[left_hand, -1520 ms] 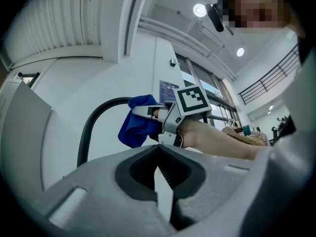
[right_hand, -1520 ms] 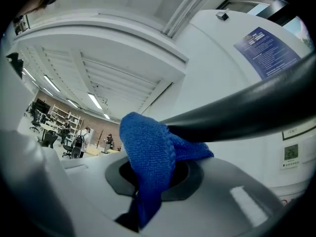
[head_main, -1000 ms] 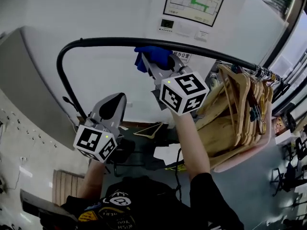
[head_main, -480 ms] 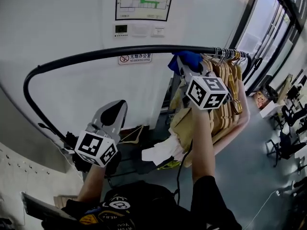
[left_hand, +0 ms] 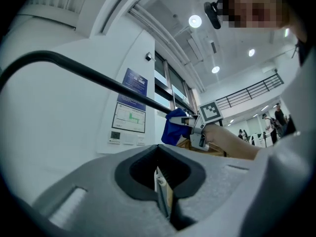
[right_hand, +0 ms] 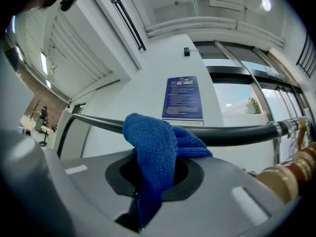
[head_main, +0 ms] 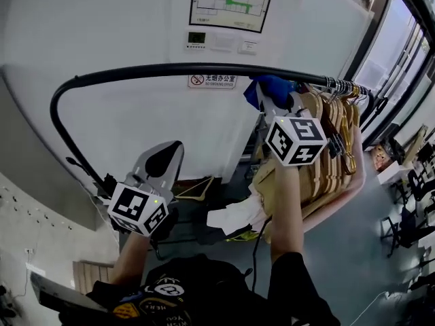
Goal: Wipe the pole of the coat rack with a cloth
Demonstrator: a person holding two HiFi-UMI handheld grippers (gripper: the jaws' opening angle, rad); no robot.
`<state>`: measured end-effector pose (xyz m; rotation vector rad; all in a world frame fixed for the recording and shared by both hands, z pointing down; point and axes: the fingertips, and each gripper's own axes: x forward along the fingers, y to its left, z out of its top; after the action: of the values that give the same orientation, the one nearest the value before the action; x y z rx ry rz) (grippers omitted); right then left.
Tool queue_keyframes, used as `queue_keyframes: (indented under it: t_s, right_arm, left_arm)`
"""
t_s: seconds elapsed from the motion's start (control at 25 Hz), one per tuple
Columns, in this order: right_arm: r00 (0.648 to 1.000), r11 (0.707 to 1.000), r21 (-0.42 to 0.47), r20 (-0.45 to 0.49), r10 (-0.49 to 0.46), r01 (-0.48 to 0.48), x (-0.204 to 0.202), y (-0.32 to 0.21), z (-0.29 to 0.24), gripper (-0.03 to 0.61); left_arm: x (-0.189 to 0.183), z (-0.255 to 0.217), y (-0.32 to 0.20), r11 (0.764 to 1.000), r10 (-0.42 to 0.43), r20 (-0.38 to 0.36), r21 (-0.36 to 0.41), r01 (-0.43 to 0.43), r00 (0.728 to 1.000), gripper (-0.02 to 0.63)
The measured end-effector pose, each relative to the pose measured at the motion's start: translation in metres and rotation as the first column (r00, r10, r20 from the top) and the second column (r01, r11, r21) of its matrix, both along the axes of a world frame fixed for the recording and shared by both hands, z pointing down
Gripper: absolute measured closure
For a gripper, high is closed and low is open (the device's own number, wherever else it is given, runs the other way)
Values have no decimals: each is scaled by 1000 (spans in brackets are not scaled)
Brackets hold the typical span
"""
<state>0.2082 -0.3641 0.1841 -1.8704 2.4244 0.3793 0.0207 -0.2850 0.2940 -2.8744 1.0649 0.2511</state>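
The coat rack's black pole [head_main: 170,70] runs level across the head view and bends down at its left end; it also crosses the right gripper view [right_hand: 237,133]. My right gripper [head_main: 270,98] is raised to the pole and shut on a blue cloth [head_main: 274,85], which presses against the pole [right_hand: 158,137]. My left gripper [head_main: 162,160] hangs lower left, below the pole, its jaws closed with nothing between them [left_hand: 163,196]. From the left gripper view the cloth [left_hand: 173,128] and the pole [left_hand: 98,78] show ahead.
Several wooden hangers [head_main: 333,134] crowd the pole's right end, just right of the cloth. A white wall [head_main: 122,26] with a framed plan [head_main: 231,2] and a small sign [head_main: 212,81] stands behind. Boxes and paper [head_main: 231,217] lie on the floor below.
The right gripper with the cloth has held near the hangers on the pole, after sliding right along it a second ago. The head view has swung. The left gripper stays low.
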Motion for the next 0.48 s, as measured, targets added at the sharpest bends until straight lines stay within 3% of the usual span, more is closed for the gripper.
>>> queue_keyframes:
  t_s: [0.2, 0.48]
  right_arm:
    - [973, 973, 13, 21, -230, 230, -108, -3, 0, 523]
    - [883, 883, -2, 22, -470, 470, -249, -10, 3, 523]
  left_arm:
    - [-54, -8, 5, 991, -136, -4, 7, 136, 991, 611]
    - [-117, -7, 14, 959, -282, -10, 4, 282, 959, 612]
